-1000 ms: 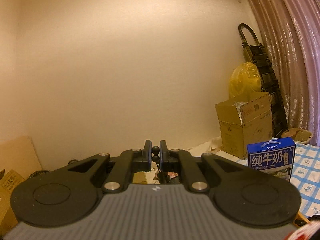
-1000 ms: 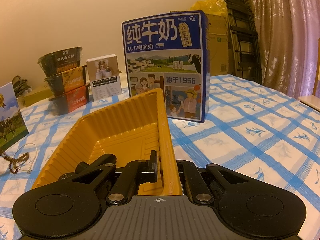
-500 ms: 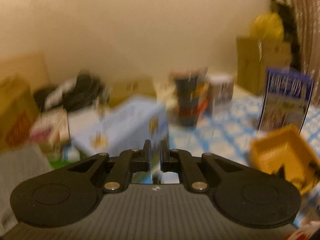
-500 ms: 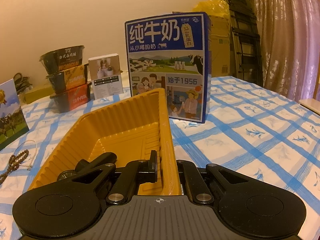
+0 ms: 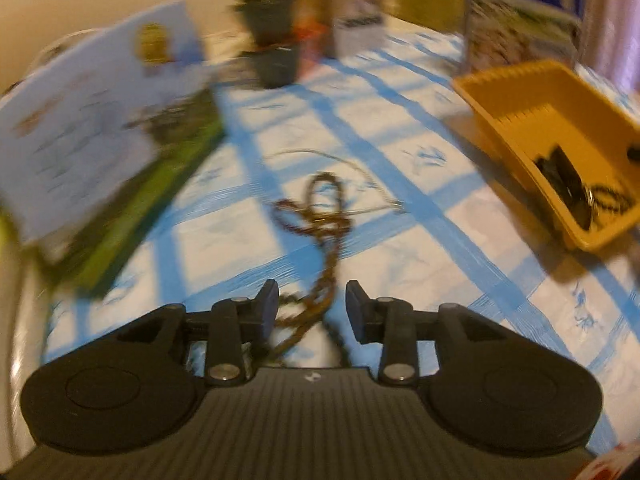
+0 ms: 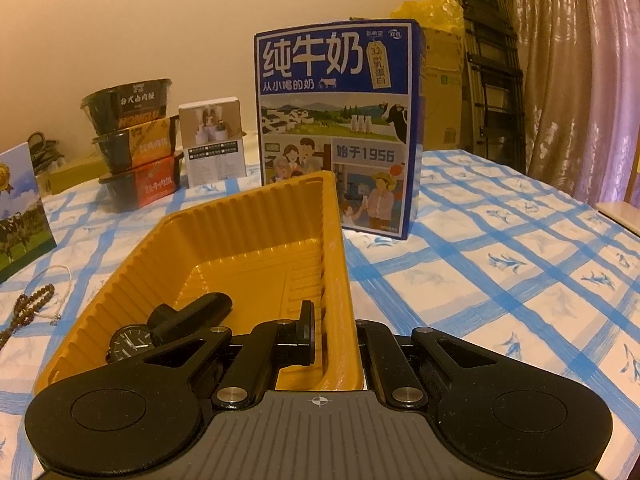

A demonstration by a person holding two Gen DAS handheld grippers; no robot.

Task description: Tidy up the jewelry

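Blue milk carton point(image 6: 336, 128) lettered "纯牛奶", "1956"; right gripper point(image 6: 334, 332) clamped on yellow tray point(image 6: 248, 240) wall.

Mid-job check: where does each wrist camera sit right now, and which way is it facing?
Left wrist: on the left gripper, tilted down at the tablecloth; open fingers straddle the brown beads.
Right wrist: on the right gripper, looking forward along the table; fingers clamp the tray wall, milk box behind.
Shared: tray, beads, watch, milk box.
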